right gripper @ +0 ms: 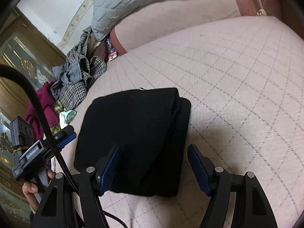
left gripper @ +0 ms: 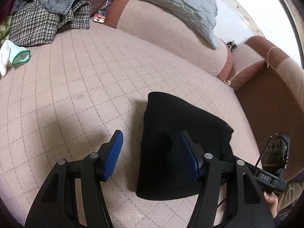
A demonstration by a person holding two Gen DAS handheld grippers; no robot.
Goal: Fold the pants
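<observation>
Pants (right gripper: 136, 138) sit frame-centre as a compact folded stack; left gripper (left gripper: 152, 155) and right gripper (right gripper: 153, 169) both spread, pinching nothing; looks basically done.

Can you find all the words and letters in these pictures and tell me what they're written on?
"DAS" – white letters on the body of the right hand-held gripper, seen from the left wrist camera.
"GenRobot.AI" – strip label on the left hand-held gripper, seen from the right wrist camera.
A small label below it is too tiny to read.
The colourful packet by the cushion is too blurred to read.
</observation>
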